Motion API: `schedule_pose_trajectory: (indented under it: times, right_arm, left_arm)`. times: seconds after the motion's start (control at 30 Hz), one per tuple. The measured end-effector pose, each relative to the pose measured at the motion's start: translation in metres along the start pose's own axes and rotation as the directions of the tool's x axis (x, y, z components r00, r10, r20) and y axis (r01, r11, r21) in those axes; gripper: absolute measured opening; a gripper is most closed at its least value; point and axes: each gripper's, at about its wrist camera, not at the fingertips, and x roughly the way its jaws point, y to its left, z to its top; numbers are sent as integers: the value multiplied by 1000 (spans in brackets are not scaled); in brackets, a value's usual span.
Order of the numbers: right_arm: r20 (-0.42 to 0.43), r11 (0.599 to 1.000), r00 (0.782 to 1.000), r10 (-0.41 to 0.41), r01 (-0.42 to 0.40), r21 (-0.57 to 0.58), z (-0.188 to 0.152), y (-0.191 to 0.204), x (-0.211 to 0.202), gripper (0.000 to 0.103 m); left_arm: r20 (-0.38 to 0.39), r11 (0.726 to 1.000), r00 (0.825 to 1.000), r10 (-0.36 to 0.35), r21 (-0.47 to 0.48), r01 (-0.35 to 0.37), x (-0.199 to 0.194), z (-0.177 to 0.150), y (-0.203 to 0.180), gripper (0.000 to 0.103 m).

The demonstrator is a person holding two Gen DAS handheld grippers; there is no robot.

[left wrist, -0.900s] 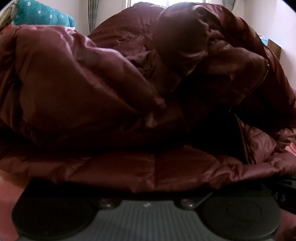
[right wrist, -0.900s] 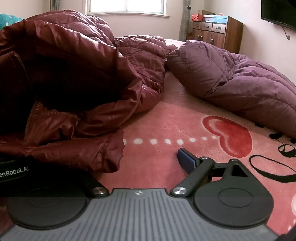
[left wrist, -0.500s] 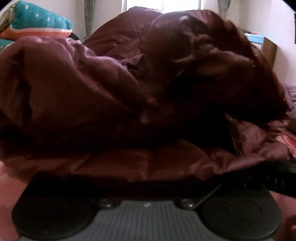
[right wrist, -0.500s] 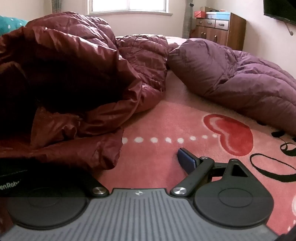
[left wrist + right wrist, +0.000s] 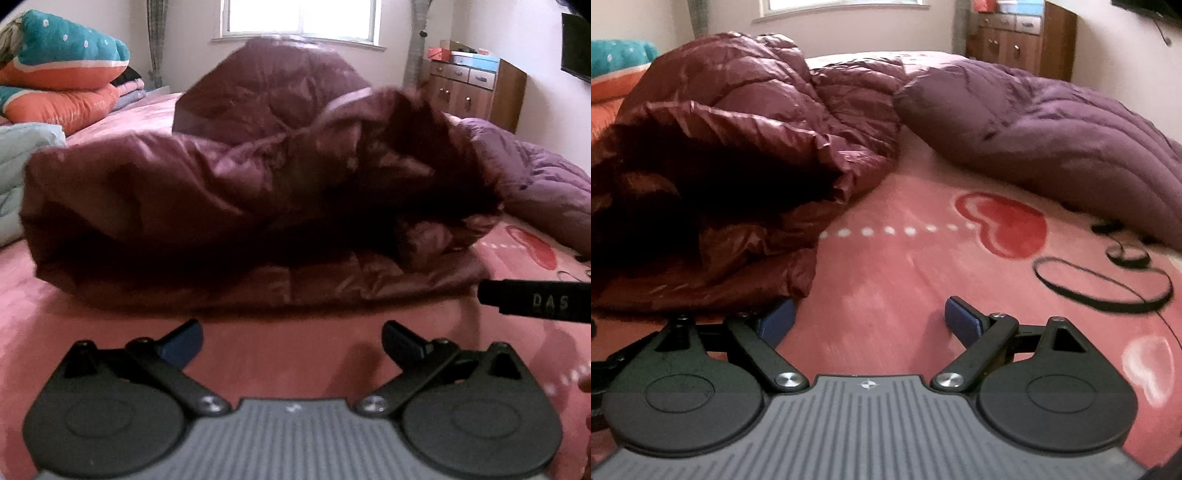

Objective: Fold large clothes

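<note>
Two puffy garments lie on the pink heart-print bedspread (image 5: pixel 905 266): a maroon down jacket (image 5: pixel 229 206) bunched in a loose heap, and a purple down coat (image 5: pixel 1052 136) to the right of the jacket, touching its far end. The left gripper (image 5: pixel 291 338) hangs just short of the jacket's near hem with its jaws spread wide and nothing between them. The right gripper (image 5: pixel 868 317) is equally wide and empty, its left pad beside the jacket's near right corner.

The jacket looks light, soft and springy, with a shiny shell that will likely slip between pads and puff back after pressing. The flat quilted hem nearest the grippers seems the best hold, pinched deep at each corner rather than on the bulging folds.

Bare bedspread lies in front of the jacket and to its right, up to the purple coat; stacked quilts (image 5: pixel 62 77) crowd its left.
</note>
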Motion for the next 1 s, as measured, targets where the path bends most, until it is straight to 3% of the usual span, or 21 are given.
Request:
schedule_pose_trajectory:
  times: [0.23,0.3,0.5,0.8,1.0]
  right_arm:
    - [31,1000,999,7,-8,12,-9,-9,-47,103]
    - [55,1000,998,12,-13,15,-11,-11,-61,103]
    - [141,998,990,30,-38,57,-8,-14,-110,103]
    - [296,998,953,63,-60,-21,2,8,-178,103]
    - [342,991,931,126,-106,-77,13,27,-206,103]
  left_arm:
    - [24,1000,1000,-3,12,3,-49,14,3,102]
    - [52,1000,999,7,15,-8,-57,3,0,102]
    - [141,998,989,51,16,-53,-84,10,10,102]
    - [255,996,962,95,-22,-92,-126,31,40,102]
    - [285,989,947,147,-9,-151,-144,36,46,102]
